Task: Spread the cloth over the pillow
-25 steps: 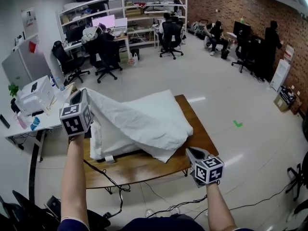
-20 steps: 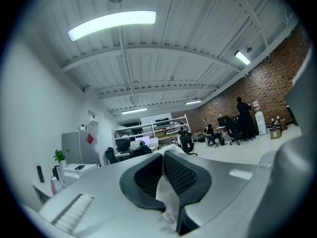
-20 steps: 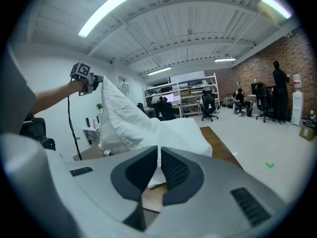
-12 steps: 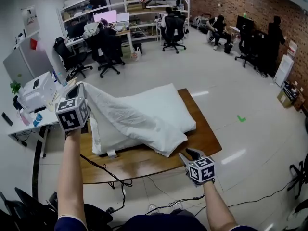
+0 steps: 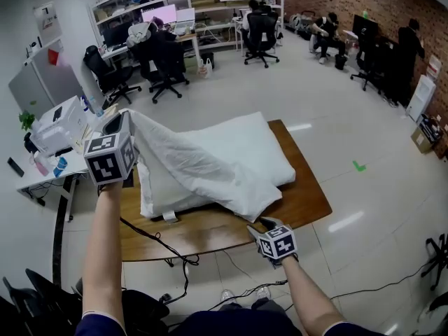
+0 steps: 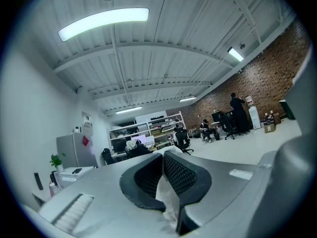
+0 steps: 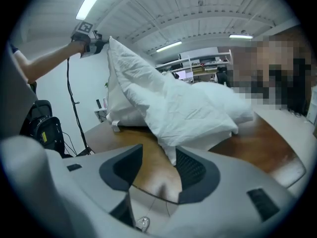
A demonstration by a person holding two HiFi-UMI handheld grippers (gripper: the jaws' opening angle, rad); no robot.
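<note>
Left gripper (image 5: 116,122) is up at mid-left of the head view, jaws together & clamped on a corner of the white cloth (image 5: 210,165). In the left gripper view a strip of white fabric is pinched between the two black pads (image 6: 181,175). Right gripper (image 5: 263,223) is low, centre-right of the head view, just off the table's near edge, tipped down twd the tabletop. Its jaws have just been opening and stand wide apart. In the right gripper view the cloth's hanging corner tip dips into the gap, next to the right-hand pad (image 7: 190,170), but nothing presses on it.

Biggest item is the wooden table (image 5: 210,233), centre frame, w/ bare brown top showing along the near edge & right side. On it lies the white pillow (image 5: 255,137), running lower left to upper right across the table, its far right part uncovered.

Cloth runs from the raised corner in the left gripper diagonally down over the pillow's near half. It ends in a point at near right, on the wood, close to the right gripper. So it covers the pillow only in part: tented high on the left, rumpled in the middle, w/ the pillow's left end showing underneath the lifted edge.

Smallest: a white tag (image 5: 170,215) sticks out at the pillow's near left corner, onto the wood.
</note>
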